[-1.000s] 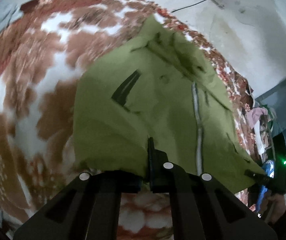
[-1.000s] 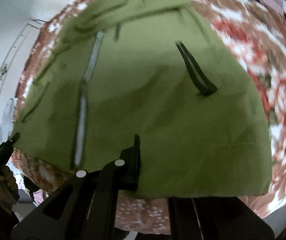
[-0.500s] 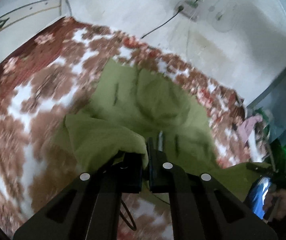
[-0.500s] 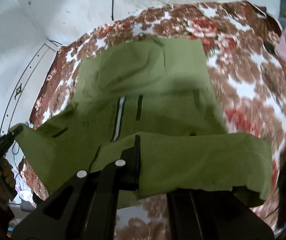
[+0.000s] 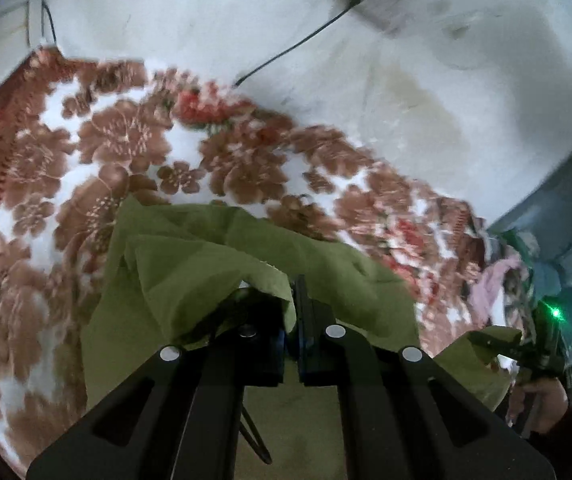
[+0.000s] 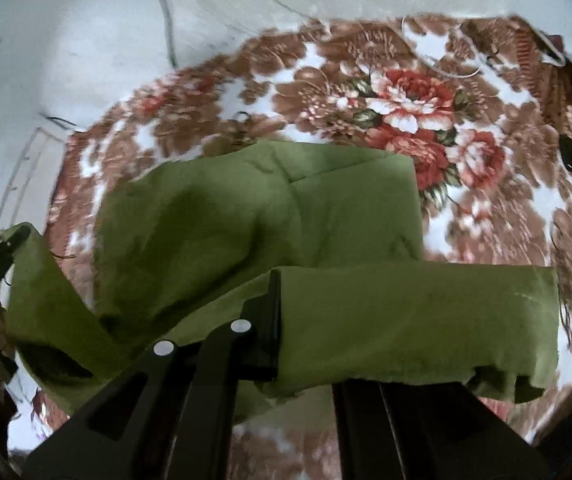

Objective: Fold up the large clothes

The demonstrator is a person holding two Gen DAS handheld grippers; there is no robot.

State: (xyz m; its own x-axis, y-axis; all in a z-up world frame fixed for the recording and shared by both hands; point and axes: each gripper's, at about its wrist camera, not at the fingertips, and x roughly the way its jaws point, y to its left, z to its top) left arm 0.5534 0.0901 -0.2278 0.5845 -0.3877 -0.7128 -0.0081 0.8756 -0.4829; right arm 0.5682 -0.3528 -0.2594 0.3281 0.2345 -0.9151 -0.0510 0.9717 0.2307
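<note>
An olive green garment (image 6: 253, 208) lies on a floral blanket (image 6: 406, 96). Its near hem is lifted and carried over the rest of it. My left gripper (image 5: 292, 300) is shut on one hem corner, and the cloth drapes over its left finger. My right gripper (image 6: 286, 300) is shut on the other hem corner; the cloth (image 6: 414, 320) hangs over and hides its right finger. Each gripper shows in the other's view: the right one (image 5: 514, 348) at the far right, the left one (image 6: 1, 248) at the far left, both holding green cloth.
The blanket (image 5: 125, 140) covers a bed against a white wall (image 5: 245, 12) with a black cable (image 5: 290, 52). Pink clothes (image 5: 490, 284) and blue-green furniture (image 5: 566, 240) stand at the right. A white cord (image 6: 446, 68) lies on the blanket's far side.
Both grippers have lifted the garment's near hem and carried it forward over the body of the garment. The flat spread-out garment is now doubled over, and more wall is in view.
</note>
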